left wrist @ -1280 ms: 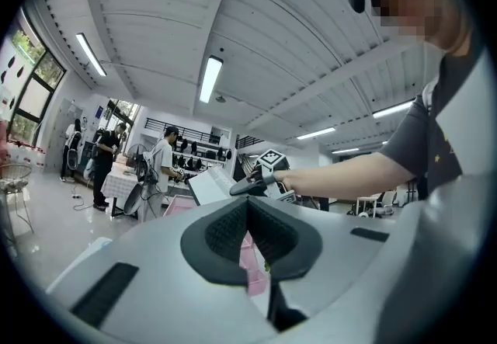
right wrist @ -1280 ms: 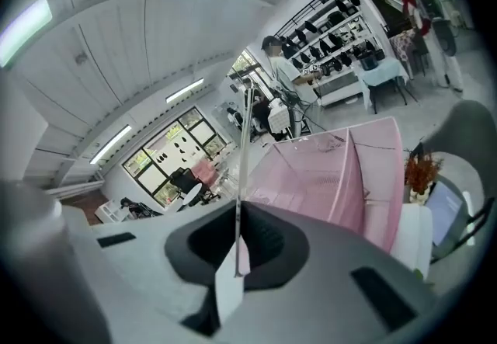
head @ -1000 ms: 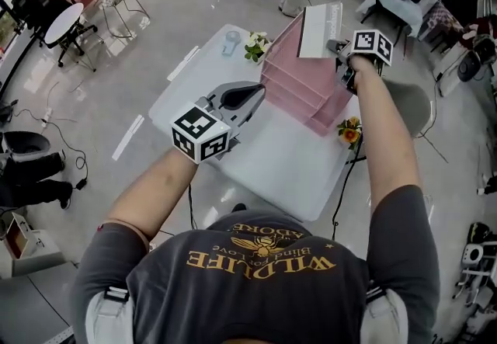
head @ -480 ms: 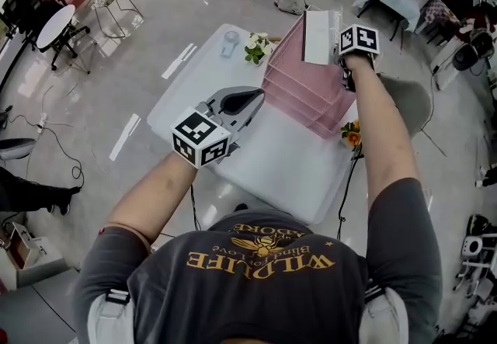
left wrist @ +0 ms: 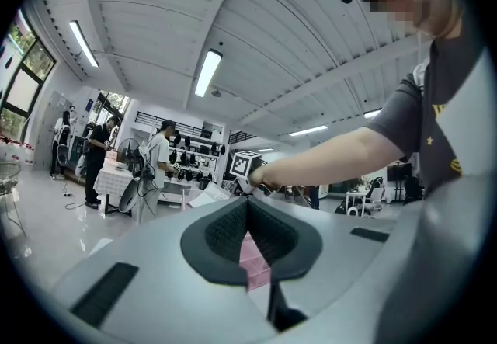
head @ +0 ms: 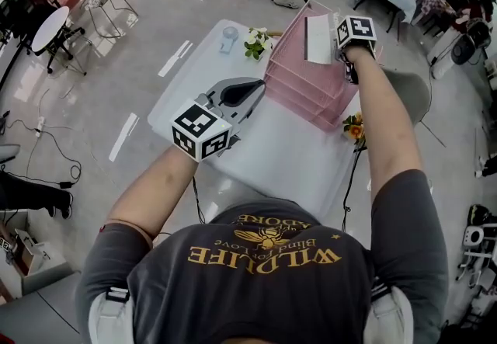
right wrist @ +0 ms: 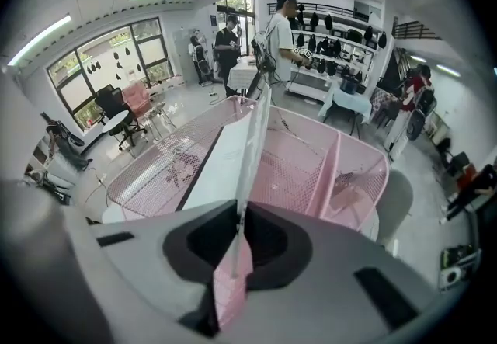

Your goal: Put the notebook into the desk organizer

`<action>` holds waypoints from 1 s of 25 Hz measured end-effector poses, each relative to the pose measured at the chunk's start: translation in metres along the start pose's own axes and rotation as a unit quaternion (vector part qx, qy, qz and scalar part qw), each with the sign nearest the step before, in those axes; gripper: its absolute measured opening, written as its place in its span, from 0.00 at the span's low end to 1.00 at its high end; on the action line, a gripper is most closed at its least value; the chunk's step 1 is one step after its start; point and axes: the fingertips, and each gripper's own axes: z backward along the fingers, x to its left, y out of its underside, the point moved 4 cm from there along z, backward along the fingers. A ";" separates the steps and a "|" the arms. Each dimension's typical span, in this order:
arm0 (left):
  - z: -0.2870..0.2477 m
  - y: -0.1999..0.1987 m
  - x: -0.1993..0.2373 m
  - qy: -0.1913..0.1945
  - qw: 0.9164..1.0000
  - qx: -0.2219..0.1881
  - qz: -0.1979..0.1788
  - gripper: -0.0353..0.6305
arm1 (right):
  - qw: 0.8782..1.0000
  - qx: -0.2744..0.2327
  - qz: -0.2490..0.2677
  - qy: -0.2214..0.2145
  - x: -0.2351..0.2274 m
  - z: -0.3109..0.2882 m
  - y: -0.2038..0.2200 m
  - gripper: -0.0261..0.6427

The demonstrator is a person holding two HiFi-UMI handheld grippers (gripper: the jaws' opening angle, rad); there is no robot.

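Note:
A white notebook stands upright in the top of the pink mesh desk organizer at the table's far right. My right gripper grips its near edge from above. In the right gripper view the notebook is edge-on between the jaws of the right gripper, its lower part inside the organizer. These jaws have just been opening slightly, with the pads still on the notebook. My left gripper hovers level over the table left of the organizer; in its own view the left gripper is shut and empty.
The white table carries a small flower bunch and a pale blue item at its far edge, and orange flowers at the right edge. A grey chair stands to the right. People stand in the background.
My right gripper has come down and tipped downward, bringing the notebook from above the organizer into its top. The left gripper has barely shifted.

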 end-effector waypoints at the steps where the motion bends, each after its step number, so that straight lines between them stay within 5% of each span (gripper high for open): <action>1: 0.001 -0.001 0.001 0.001 1.000 -0.001 0.000 0.05 | 1.000 0.001 -0.003 -0.002 0.001 -0.001 0.001 0.08; 9: 0.003 0.000 0.010 0.007 1.000 -0.003 0.004 0.05 | 1.000 0.003 0.019 0.020 0.000 -0.003 -0.002 0.14; 14: -0.002 -0.002 0.011 0.016 1.000 -0.006 0.002 0.05 | 0.995 -0.005 0.065 0.070 -0.005 0.001 -0.007 0.42; 21: -0.004 -0.010 0.002 0.022 1.000 -0.017 -0.009 0.05 | 0.996 -0.063 0.055 0.033 -0.009 0.038 -0.018 0.46; 25: 0.002 -0.014 0.000 0.019 0.999 -0.028 -0.007 0.05 | 0.988 -0.138 0.061 -0.007 0.003 0.070 -0.022 0.46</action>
